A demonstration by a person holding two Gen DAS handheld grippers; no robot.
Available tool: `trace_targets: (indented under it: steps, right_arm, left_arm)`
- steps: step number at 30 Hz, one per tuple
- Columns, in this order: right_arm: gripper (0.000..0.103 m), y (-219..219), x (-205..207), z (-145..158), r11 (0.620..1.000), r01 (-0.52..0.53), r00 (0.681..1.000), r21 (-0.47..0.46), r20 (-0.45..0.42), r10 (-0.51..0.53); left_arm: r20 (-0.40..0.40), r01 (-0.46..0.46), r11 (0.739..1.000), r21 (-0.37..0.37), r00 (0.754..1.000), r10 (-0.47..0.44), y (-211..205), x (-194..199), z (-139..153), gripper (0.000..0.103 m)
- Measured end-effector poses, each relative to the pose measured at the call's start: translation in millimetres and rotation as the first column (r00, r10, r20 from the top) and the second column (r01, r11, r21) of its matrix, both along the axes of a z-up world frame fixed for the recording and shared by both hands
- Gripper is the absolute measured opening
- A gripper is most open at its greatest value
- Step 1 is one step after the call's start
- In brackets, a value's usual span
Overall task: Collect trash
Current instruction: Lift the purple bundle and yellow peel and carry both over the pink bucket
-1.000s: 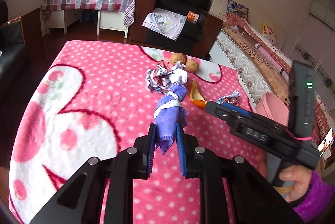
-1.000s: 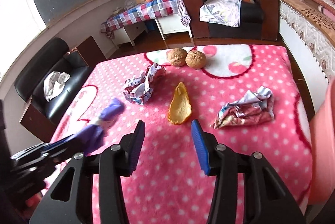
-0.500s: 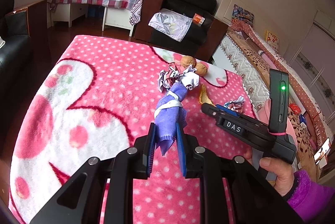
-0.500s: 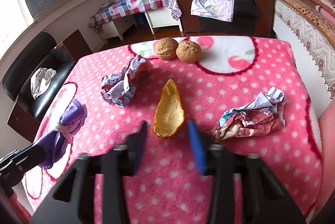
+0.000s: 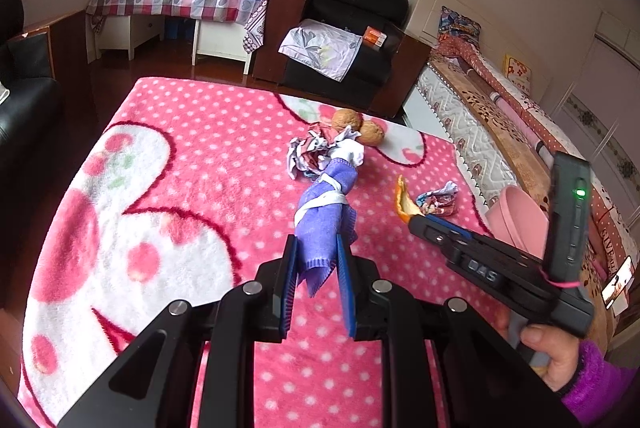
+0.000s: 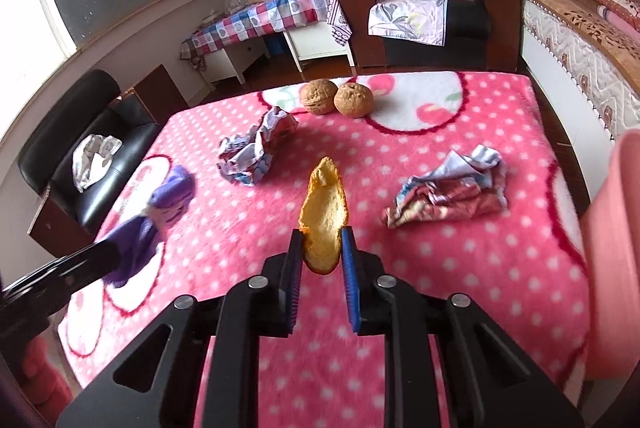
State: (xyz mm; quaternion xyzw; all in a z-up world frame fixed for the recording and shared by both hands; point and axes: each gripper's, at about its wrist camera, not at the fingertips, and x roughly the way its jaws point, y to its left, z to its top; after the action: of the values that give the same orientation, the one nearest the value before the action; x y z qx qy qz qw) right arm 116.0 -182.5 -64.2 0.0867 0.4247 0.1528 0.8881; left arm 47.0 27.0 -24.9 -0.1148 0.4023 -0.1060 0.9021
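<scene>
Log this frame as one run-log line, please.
left hand-held gripper: shut on purple cloth bundle | right hand-held gripper: closing, orange peel between pads | wrappers, walnuts: on table

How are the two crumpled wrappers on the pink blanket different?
The wrapper near the walnuts is mostly pale purple and white; the wrapper on the right shows more red and brown. The first lies close to the two walnuts, left of the orange peel; the second lies right of the peel, nearer the pink bin. Both are scrunched, lie loose on the blanket, and neither is held.
</scene>
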Motion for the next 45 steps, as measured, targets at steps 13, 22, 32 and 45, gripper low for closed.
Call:
trace_targets:
  steps: [13, 22, 32, 45]
  right_arm:
    - [0.019, -50.3, -51.5, 33.3, 0.995, 0.068, 0.996, 0.07, 0.047, -0.071]
    - [0.019, -85.8, -75.1, 48.9, 0.988, 0.14, 0.984, 0.058, 0.106, -0.146]
    - [0.019, -139.2, -99.6, 51.7, 0.958, 0.272, 0.951, 0.087, 0.124, -0.282]
    - [0.019, -205.5, -114.7, 39.0, 0.896, 0.429, 0.892, 0.117, 0.107, -0.44]
  left_arm:
    - [0.031, 0.065, 0.997, 0.041, 0.997, -0.066, -39.6, -6.4, 17.4, 0.018]
    - [0.054, 0.124, 0.99, 0.069, 0.99, -0.128, -79.3, -2.0, 27.0, 0.018]
    - [0.075, 0.212, 0.971, 0.109, 0.972, -0.221, -132.9, 3.7, 33.1, 0.018]
    - [0.066, 0.339, 0.933, 0.118, 0.935, -0.348, -197.0, 7.5, 34.7, 0.018]
